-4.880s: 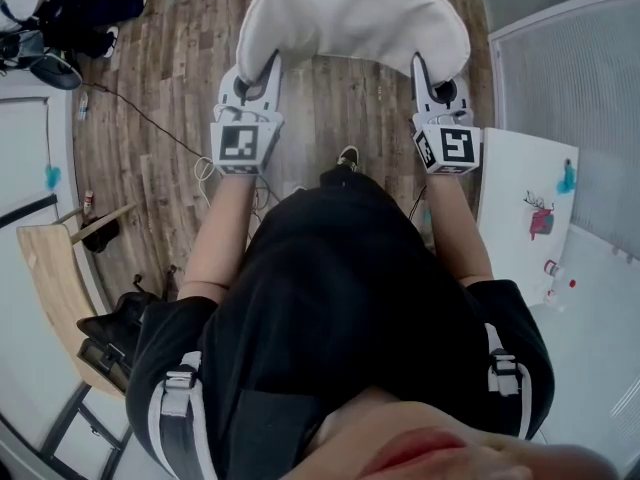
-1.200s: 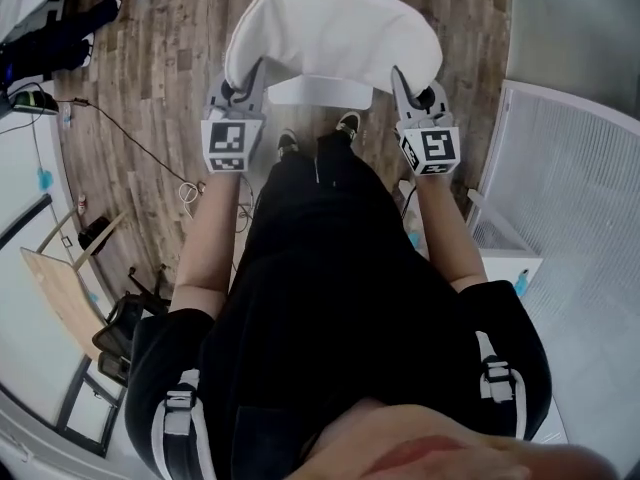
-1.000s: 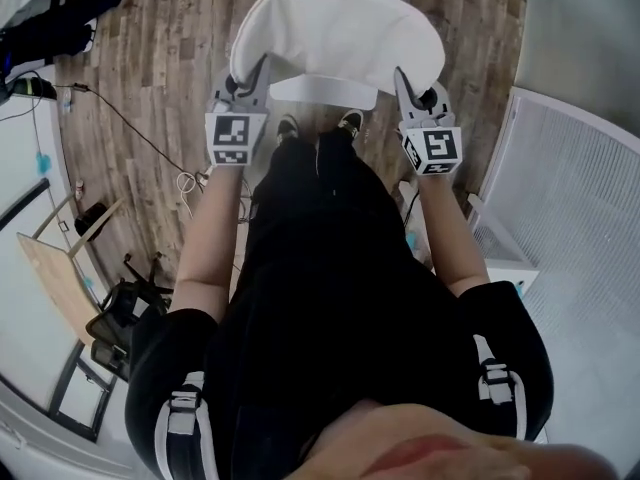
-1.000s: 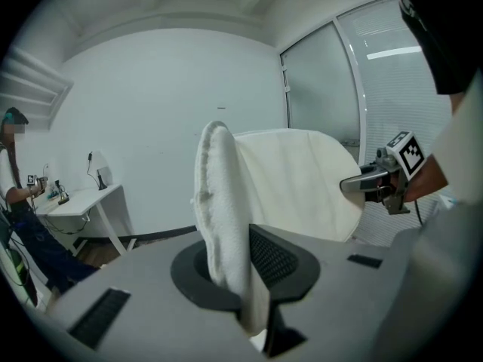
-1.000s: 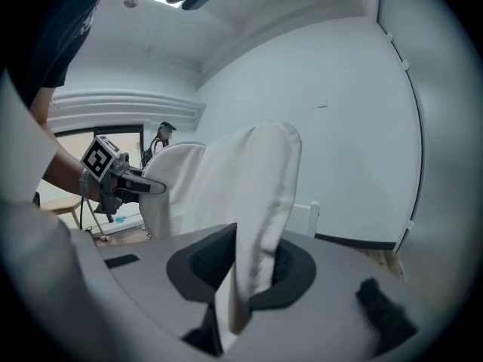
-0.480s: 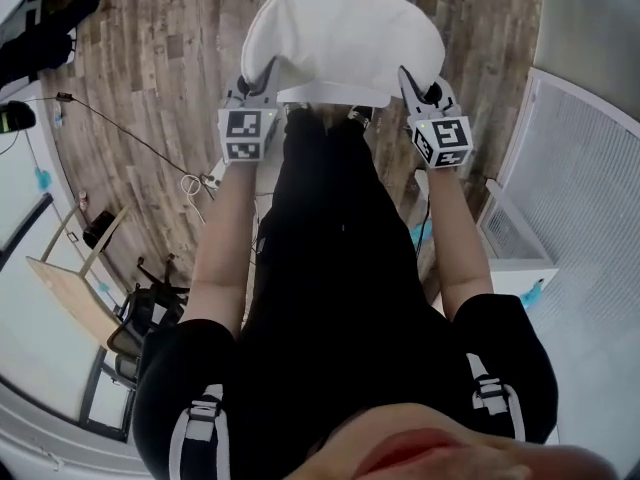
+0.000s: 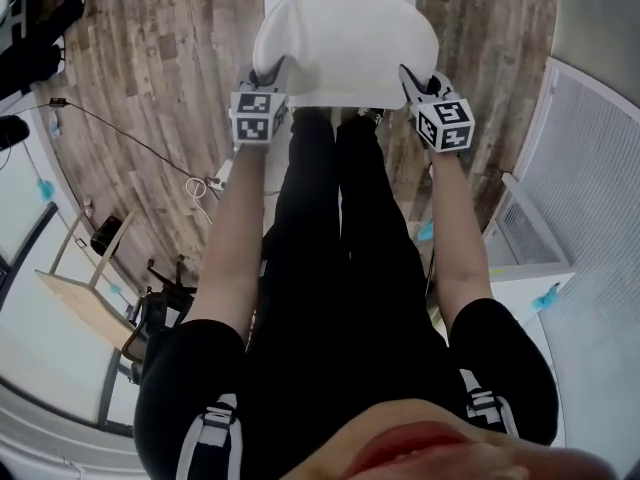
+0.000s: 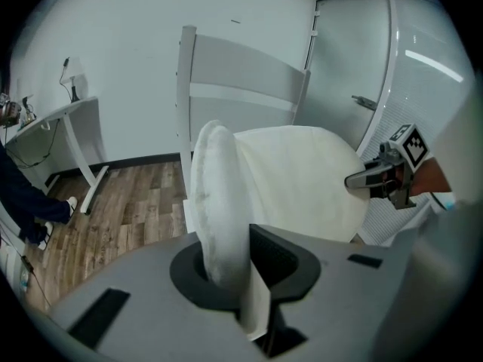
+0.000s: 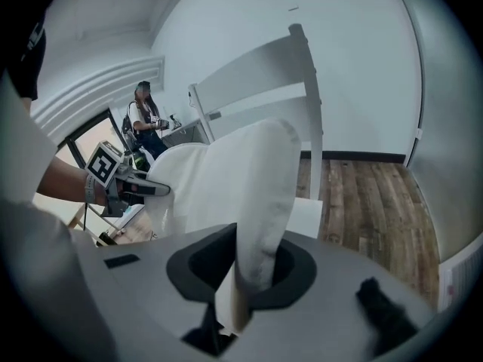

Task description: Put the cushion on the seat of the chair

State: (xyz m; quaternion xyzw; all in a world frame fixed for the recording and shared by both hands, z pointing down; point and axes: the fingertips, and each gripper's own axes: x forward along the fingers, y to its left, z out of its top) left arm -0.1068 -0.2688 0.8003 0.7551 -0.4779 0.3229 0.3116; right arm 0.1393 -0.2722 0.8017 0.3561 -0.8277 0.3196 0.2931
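Head view — both hand-held grippers (image 7: 277, 68) (image 7: 406, 72) clamp the cushion (image 7: 345, 36).

A plank floor (image 7: 170, 58) is being crossed by a thin black cable (image 7: 125, 131). A wooden board (image 7: 85, 308) is being seen at the lower left, and a white mesh panel (image 7: 600, 168) at the right. A white desk (image 8: 64, 110) is being shown against the wall, near a glass door (image 8: 347, 66) with a handle (image 8: 364, 102). A person (image 9: 143, 119) is being glimpsed far off.

Head camera overhead; gripper views close (cushion (image 7: 345, 43) shared).
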